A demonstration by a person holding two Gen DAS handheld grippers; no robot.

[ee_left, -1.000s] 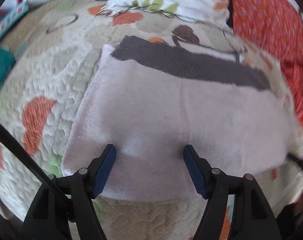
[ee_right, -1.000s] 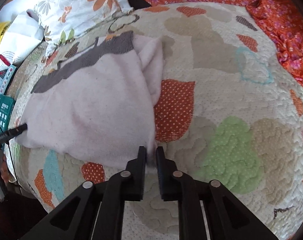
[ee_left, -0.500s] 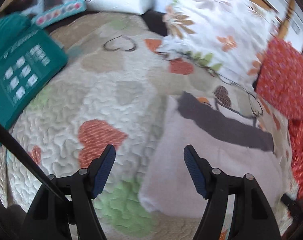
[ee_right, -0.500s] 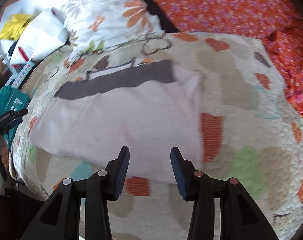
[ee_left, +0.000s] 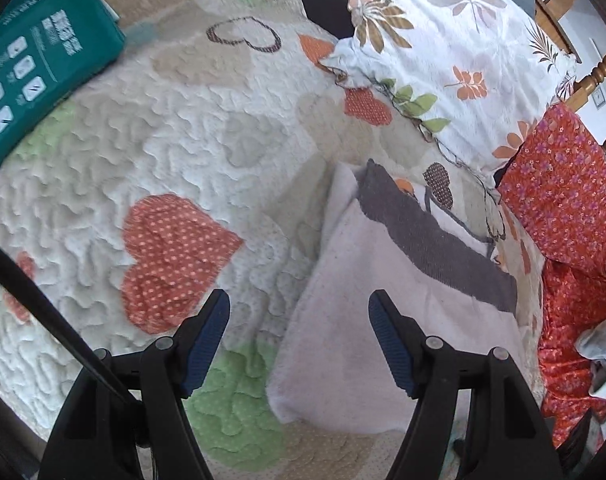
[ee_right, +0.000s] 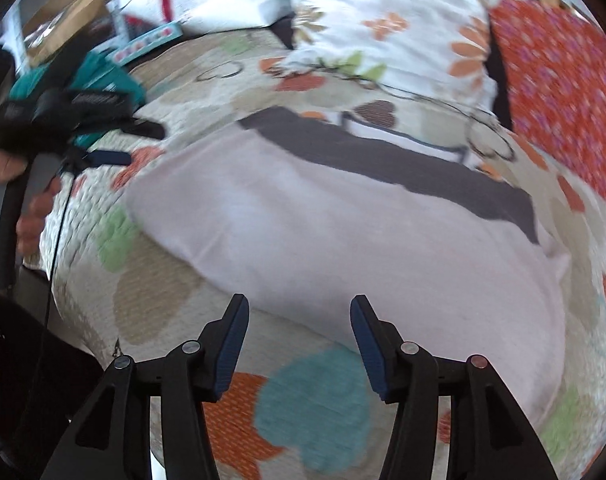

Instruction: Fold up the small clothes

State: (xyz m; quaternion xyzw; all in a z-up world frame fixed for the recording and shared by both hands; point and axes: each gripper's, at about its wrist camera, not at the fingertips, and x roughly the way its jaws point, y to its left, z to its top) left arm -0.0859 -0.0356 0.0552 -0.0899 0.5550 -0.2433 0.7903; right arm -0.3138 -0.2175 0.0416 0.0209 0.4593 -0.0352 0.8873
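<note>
A pale pink garment with a dark grey band lies folded flat on the quilted bedspread. It also shows in the right wrist view, with the band at its far edge. My left gripper is open and empty, above the garment's left edge. My right gripper is open and empty, just before the garment's near edge. The left gripper also shows in the right wrist view, held by a hand at the far left.
A teal package lies at the back left of the bed. A floral pillow and an orange flowered cloth lie behind and right of the garment. A wooden bed frame stands at the far right.
My right gripper let go of the garment's corner, opened and swung left along its near edge. My left gripper, open throughout, moved left off the garment to its left edge.
</note>
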